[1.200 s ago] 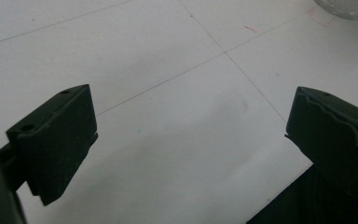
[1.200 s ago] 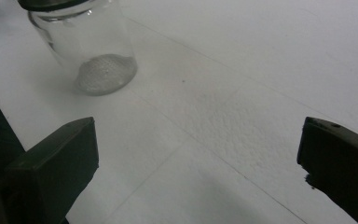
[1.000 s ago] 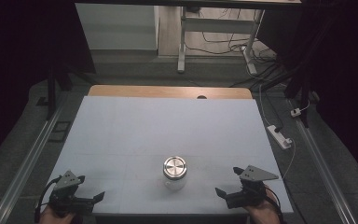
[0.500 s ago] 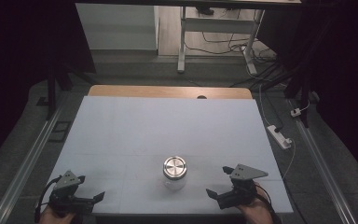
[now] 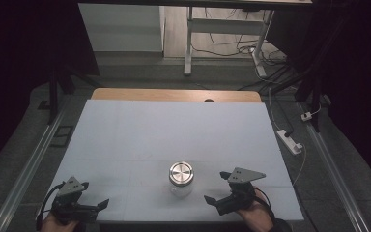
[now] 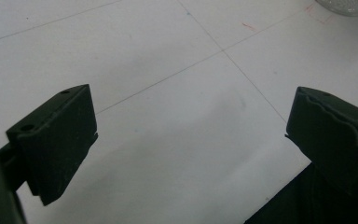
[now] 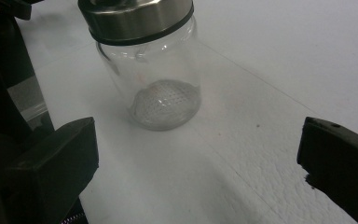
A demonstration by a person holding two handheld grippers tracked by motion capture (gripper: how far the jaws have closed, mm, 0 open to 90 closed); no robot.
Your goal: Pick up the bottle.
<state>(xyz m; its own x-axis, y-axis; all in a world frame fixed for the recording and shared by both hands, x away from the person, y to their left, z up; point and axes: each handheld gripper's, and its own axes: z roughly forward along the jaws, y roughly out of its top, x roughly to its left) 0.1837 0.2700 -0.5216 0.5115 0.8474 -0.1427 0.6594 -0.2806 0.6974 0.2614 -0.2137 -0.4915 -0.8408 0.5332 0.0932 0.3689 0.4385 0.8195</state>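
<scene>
High view: your jar (image 5: 180, 180) stands upright near the six o'clock edge of the table (image 5: 174, 130), between your two grippers.
Jar: clear glass with a round metal lid (image 5: 181, 173) seated on top; through the right gripper view you see nothing inside it, and its dimpled base sits flat on the white sheet.
Right gripper (image 5: 221, 203): at about four o'clock from the jar, near it but apart; your jaws stand wide with nothing between them, pointing toward the jar.
Left gripper (image 5: 94, 207): at about eight o'clock from the jar, well apart from it; jaws spread wide over bare sheet, holding nothing.
In the way: the stretch of sheet between your right gripper and the jar is bare.
Around: a wooden strip (image 5: 174, 94) runs along the twelve o'clock edge of the table; a white power strip (image 5: 290, 141) lies on the floor at three o'clock; desk legs (image 5: 188, 43) and cables (image 5: 227, 38) stand beyond twelve o'clock.
Writing: no brand or label can be read on the jar; in the left gripper view, thin pencil lines and a faint red mark (image 6: 249, 27) cross the sheet.
</scene>
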